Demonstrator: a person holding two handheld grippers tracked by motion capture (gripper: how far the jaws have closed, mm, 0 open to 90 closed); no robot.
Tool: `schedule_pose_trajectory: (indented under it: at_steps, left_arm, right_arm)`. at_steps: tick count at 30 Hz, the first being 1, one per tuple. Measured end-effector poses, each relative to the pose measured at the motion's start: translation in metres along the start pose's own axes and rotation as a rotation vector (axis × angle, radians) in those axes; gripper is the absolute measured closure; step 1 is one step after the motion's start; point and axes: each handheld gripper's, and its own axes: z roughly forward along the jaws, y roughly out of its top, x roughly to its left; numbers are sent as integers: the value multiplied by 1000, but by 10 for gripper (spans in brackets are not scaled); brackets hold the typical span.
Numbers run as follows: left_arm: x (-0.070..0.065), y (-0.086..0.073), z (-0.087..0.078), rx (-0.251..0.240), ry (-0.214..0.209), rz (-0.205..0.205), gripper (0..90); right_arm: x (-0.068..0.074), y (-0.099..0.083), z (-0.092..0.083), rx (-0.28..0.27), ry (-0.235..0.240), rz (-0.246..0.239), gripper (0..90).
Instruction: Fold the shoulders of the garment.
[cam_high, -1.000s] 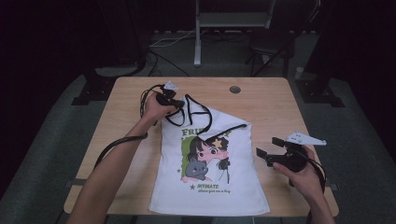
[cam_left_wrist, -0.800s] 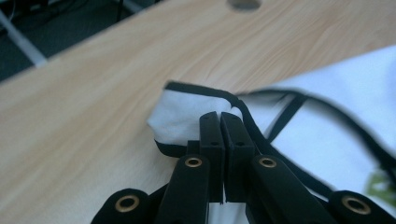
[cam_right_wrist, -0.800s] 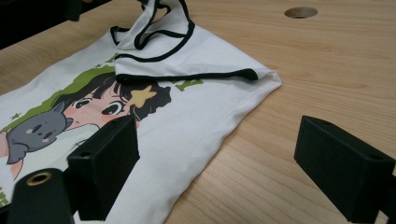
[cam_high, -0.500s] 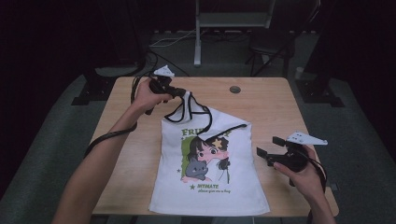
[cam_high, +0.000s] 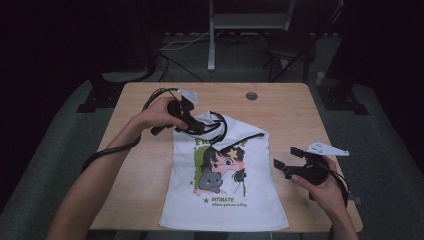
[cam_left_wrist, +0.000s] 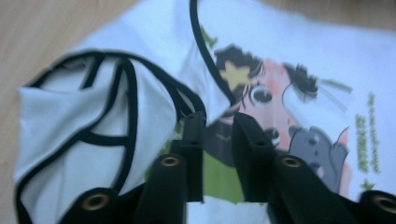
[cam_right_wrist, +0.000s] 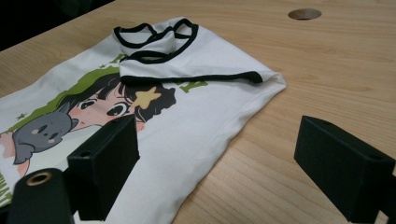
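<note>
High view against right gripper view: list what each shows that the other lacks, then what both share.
High view alone: both forearms, the left gripper over the folded collar, and the dark floor. Right gripper view alone: a close look between the right gripper's wide-open jaws, with bare wood in the gap. Both: the white T-shirt with its cartoon print, the wooden table and its round hole.

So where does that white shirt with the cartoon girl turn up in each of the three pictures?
High view: the shirt lies mid-table, between both hands.
Left gripper view: the shirt spreads beyond the black jaws, its collar folded at left.
Right gripper view: the shirt lies at left and centre on the wood.
Shared landmark: the yellow star in the girl's hair.
</note>
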Motion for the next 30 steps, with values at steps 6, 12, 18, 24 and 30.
schedule_pose_trajectory:
  at_steps: [6, 12, 18, 24, 30]
  left_arm:
    - [1, 3, 17, -54, 152, 78, 587]
    - [16, 8, 38, -111, 228, 55, 476]
    - [30, 10, 61, -102, 209, 0, 437]
    - [34, 10, 76, -80, 191, -10, 523]
    - [35, 8, 80, -61, 191, -5, 775]
  right_arm:
    - [4, 4, 4, 3, 18, -16, 135]
    - [6, 4, 8, 9, 27, -15, 135]
    - [5, 1, 6, 12, 23, -11, 135]
    - [3, -2, 4, 14, 18, -7, 136]
    - [2, -4, 2, 12, 15, 2, 136]
